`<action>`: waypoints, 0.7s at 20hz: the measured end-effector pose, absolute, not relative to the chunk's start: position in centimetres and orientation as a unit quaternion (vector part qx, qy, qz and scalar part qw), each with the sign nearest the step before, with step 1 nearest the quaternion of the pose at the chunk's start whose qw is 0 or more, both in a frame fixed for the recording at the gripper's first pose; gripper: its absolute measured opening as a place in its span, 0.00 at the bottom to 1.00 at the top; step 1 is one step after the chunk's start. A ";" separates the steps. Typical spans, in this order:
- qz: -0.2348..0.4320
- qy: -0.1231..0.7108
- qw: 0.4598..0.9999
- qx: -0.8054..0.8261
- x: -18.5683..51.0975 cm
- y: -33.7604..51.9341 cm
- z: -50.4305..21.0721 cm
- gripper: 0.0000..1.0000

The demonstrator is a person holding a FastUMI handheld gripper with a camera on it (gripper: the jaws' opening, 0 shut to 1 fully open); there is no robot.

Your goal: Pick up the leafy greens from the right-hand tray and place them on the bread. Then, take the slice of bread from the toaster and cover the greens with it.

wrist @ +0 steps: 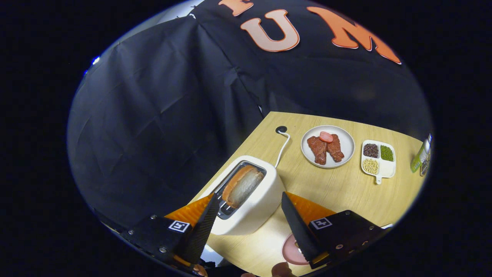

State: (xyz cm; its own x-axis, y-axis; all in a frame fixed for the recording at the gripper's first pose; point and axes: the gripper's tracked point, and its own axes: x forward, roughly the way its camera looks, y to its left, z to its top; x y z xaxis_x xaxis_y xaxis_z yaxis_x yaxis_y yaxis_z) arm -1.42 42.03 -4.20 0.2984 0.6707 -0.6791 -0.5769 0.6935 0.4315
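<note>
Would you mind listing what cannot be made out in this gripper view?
- Bread slice: its lower part sits hidden inside the toaster.
- Pink plate: partly covered by the open tongs.
- Bottle: cut off at the view's edge.
- Divided tray: contents too small to identify.

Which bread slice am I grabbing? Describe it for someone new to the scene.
Find the white toaster at the wooden table's near corner, just ahead of the open gripper. The bread slice stands in its slot, brown-crusted and pale-faced, unlike the red meat on the round plate beyond.
</note>
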 end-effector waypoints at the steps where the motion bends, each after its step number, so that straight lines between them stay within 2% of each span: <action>1: 0.391 0.455 0.799 0.051 -1.6 42.8 -4.4 0.98; 14: 0.362 0.512 0.779 0.002 -0.7 47.2 -6.4 0.97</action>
